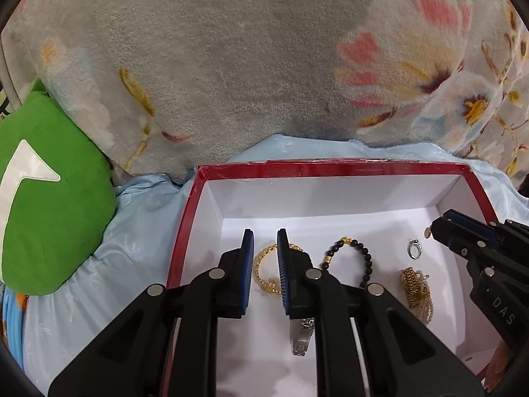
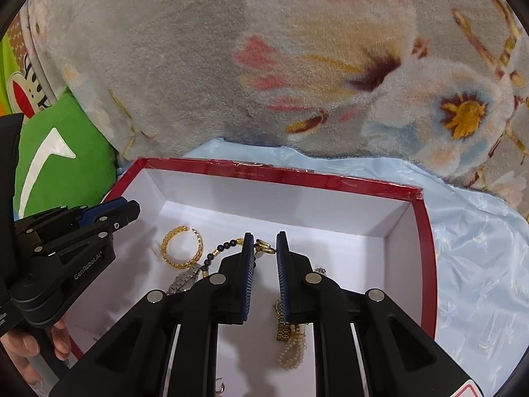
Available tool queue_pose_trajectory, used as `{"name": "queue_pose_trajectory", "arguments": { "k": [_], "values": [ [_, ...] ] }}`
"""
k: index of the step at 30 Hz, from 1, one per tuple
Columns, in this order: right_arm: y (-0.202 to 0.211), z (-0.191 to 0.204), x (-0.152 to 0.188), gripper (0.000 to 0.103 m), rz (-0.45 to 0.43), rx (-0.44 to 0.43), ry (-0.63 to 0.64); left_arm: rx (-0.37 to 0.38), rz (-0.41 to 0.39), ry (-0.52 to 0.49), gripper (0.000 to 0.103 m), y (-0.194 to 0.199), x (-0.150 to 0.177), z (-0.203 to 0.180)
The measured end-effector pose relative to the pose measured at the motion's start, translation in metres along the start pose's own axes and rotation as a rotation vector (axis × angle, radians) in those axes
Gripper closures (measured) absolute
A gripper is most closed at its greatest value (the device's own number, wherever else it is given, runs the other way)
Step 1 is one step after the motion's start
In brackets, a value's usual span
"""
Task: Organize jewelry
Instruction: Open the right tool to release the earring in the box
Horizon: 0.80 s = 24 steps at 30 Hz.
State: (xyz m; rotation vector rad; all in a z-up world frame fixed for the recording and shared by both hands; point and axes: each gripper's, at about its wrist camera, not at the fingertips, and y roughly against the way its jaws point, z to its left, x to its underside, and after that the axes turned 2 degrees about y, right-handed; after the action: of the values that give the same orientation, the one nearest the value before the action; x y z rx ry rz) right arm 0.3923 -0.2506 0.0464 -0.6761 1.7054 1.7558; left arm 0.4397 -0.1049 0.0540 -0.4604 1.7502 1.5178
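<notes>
A red box (image 1: 330, 164) with a white inside lies on light blue cloth; it also shows in the right wrist view (image 2: 330, 178). In it lie a gold chain bracelet (image 1: 264, 281) (image 2: 182, 246), a dark bead bracelet (image 1: 360, 258) (image 2: 218, 251), a silver watch (image 1: 302, 337) (image 2: 183, 281), a gold watch band (image 1: 411, 284) (image 2: 282, 326) on a pearl bracelet (image 1: 425, 307) (image 2: 292, 350), and a small silver ring (image 1: 413, 249). My left gripper (image 1: 265, 238) is open and empty above the gold chain. My right gripper (image 2: 265, 240) is open and empty above the gold band.
A grey floral blanket (image 1: 231, 66) rises behind the box. A green cushion (image 1: 49, 198) lies to the left. The light blue cloth (image 2: 479, 264) spreads around the box. A hand (image 2: 29, 347) holds the left gripper's handle.
</notes>
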Motion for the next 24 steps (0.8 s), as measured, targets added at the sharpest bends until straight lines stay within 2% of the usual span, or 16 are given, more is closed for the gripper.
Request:
{"name": "queue_pose_trajectory", "arguments": {
  "k": [5, 10, 24],
  "values": [
    [-0.005, 0.001, -0.002, 0.090, 0.016, -0.017, -0.013, -0.008, -0.008, 0.001, 0.089, -0.001, -0.001, 0.000],
    [-0.005, 0.003, -0.001, 0.087, 0.019, -0.022, -0.016, -0.026, -0.021, 0.013, 0.066, 0.001, -0.002, 0.002],
    [-0.007, 0.002, -0.001, 0.086, 0.032, -0.030, -0.021, -0.072, -0.054, -0.040, 0.064, 0.006, 0.002, -0.008]
  ]
}}
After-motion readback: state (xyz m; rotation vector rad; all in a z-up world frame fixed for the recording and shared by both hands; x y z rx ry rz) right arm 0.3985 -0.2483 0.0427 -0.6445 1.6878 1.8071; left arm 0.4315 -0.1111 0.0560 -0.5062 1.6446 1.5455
